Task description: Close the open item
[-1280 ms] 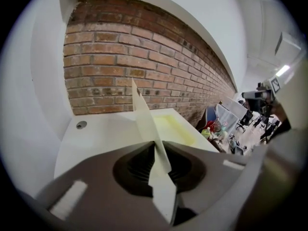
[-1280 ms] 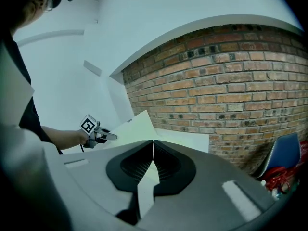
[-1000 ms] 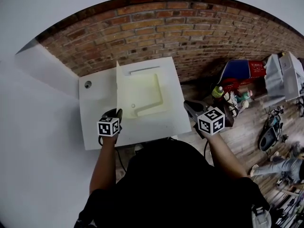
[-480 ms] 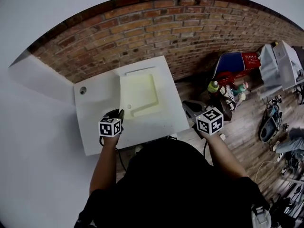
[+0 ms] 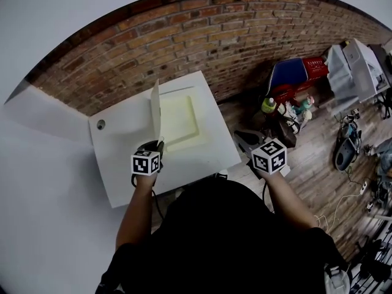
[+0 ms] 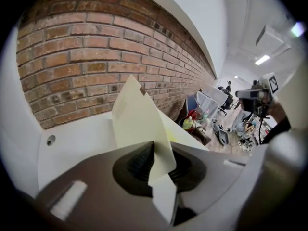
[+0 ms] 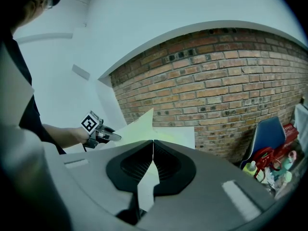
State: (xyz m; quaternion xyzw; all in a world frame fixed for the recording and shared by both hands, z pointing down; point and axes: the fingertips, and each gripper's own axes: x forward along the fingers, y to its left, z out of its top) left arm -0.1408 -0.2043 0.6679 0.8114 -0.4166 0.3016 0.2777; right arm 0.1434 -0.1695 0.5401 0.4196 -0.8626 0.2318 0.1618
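The left gripper is reaching forward and downward from the outstretched left forearm, its marker cube facing up. Its jaws are pressing together on the lower edge of a pale yellow flap. The right gripper is hovering well apart from it, tilting slightly downward from the right forearm, its jaws meeting with nothing between them.

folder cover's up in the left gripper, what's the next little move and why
Probably swing the left gripper to the right and down, laying the cover flat on the rest of the folder. Its fingers pinch the cover's edge, and the cover stands about upright, so the folder looks only half shut.
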